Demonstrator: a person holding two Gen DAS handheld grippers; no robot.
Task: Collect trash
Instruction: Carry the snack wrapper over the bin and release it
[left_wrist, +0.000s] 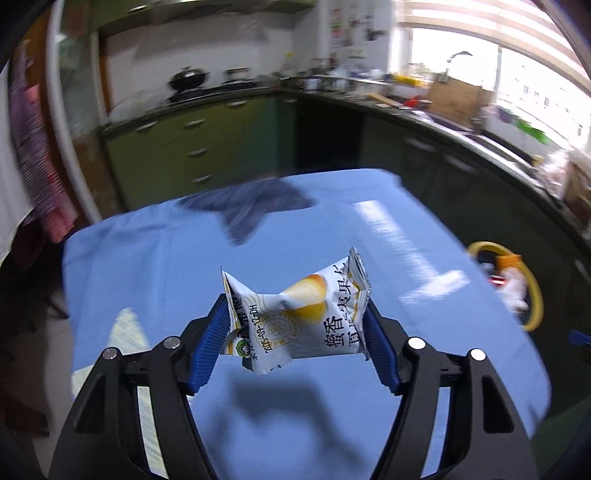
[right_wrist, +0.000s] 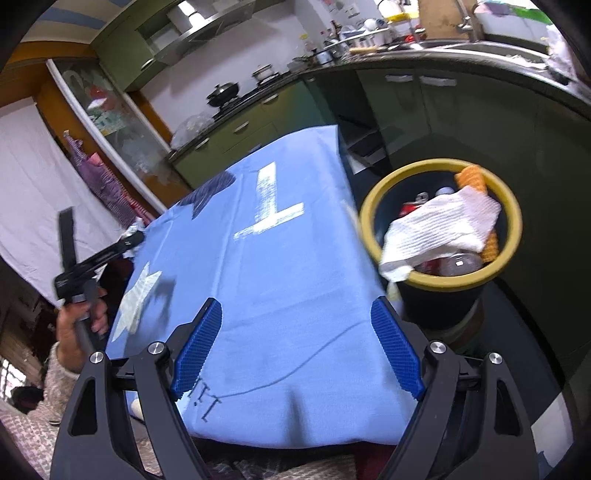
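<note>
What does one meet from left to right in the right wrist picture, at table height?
Hand with the left gripper → white star → white letter T → trash bin with the white paper towel.

Two claw-mounted views, shared table

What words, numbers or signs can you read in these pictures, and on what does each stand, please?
"蜜香": on the wrapper held in the left gripper.
"果仁": same wrapper, near its right end.
Remaining print and the round seal on the wrapper: too crumpled to read.
"T": large white letter on the blue cloth.
Small dark stitched marks at the cloth's near edge: unreadable.
Papers on the far kitchen wall: too blurred.
</note>
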